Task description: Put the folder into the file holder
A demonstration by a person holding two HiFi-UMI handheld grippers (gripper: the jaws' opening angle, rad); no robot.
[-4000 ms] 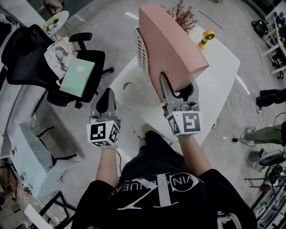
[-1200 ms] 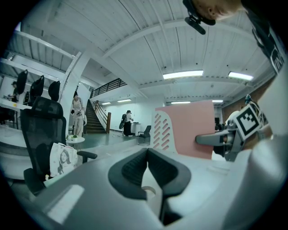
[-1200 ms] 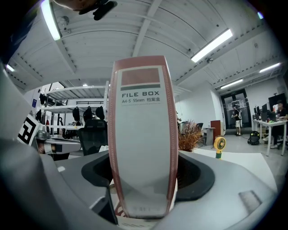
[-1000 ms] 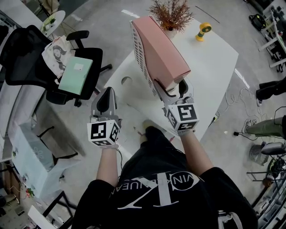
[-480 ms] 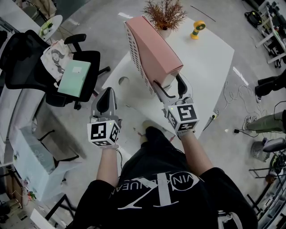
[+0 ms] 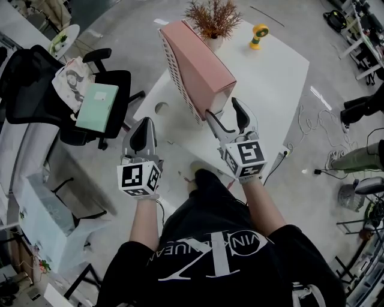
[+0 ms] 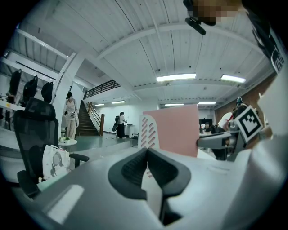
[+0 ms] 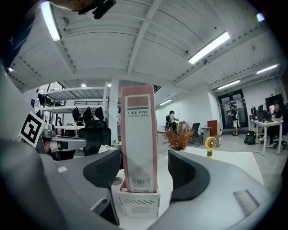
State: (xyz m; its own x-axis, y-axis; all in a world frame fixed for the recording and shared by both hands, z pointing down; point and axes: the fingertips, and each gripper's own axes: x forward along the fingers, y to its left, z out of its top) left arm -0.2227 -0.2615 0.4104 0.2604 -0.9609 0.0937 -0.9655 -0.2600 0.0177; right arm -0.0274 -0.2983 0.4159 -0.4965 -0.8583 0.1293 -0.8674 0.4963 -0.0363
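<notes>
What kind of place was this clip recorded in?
Probably an open-plan office or lab hall: a white desk with a pink file box, a black swivel chair beside it, and a staircase up to a mezzanine behind.

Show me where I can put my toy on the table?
The wide bare stretch of table right of the pink file box, nearer than the yellow fan. The far edge by the plant is crowded.

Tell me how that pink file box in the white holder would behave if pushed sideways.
The pink file box is tall and narrow, so alone it would probably tip; seated in the white file holder it likely stays up. Its flat, square-edged faces suggest stiff board, not floppy.
</notes>
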